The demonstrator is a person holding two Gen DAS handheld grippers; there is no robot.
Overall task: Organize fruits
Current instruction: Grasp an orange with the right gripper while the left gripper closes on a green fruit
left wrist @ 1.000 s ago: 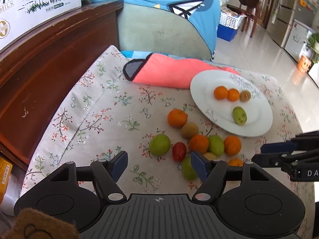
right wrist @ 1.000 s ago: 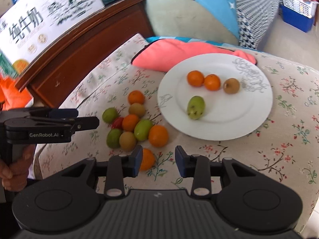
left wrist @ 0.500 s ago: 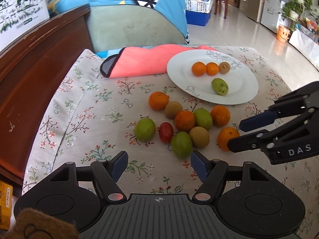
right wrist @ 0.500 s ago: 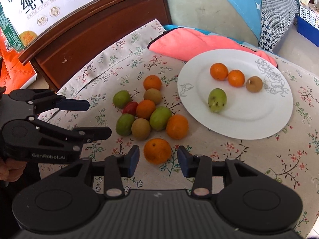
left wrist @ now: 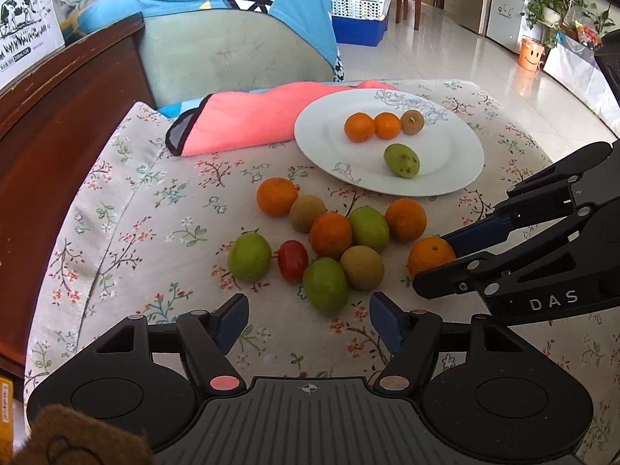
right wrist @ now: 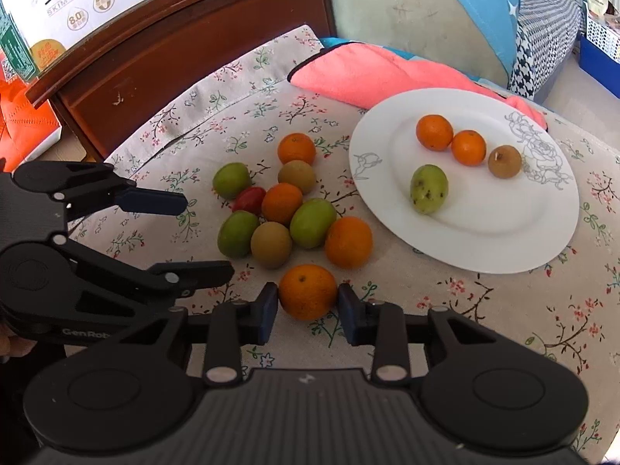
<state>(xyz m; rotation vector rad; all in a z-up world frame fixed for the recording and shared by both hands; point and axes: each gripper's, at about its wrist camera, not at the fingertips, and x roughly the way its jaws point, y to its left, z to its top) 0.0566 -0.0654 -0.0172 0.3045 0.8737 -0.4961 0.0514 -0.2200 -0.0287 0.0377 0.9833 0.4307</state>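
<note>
Right hand-held gripper (right wrist: 308, 308): jaws closing, one blue pad on each side of the round orange tangerine (right wrist: 307, 291), pads at its flanks; firm pressing not clear from the right wrist view.
Same tangerine, left wrist view: round orange tangerine (left wrist: 430, 255) between the two black fingers of the right hand-held gripper (left wrist: 436, 261), resting on the flowered cloth.
Left hand-held gripper (left wrist: 308, 319): jaws apart, nothing between the pads, poised just short of the nearest green fruit (left wrist: 324, 285).
Tabletop (right wrist: 484, 310): covered in beige cloth printed with small flowers and twigs.
Fruit pile (right wrist: 286, 203): loose cluster of orange tangerines, green plum-like fruits, brown kiwis and one small red tomato (right wrist: 248, 198), mid-tabletop, just beyond the gripped tangerine and beside the plate's near-left rim.
White round plate (right wrist: 465, 248): toward the far right side of the tabletop, grey line-drawn roses on the rim.
On the plate: two tangerines (right wrist: 434, 131) touching each other, a brown kiwi (right wrist: 503, 161) next to them, a speckled green fruit (right wrist: 429, 188) apart, nearer the pile.
Pink quilted cloth (right wrist: 368, 73): along the far edge of the tabletop, its end tucked behind the plate.
Dark wooden cabinet (right wrist: 162, 50): against the left edge of the tabletop.
</note>
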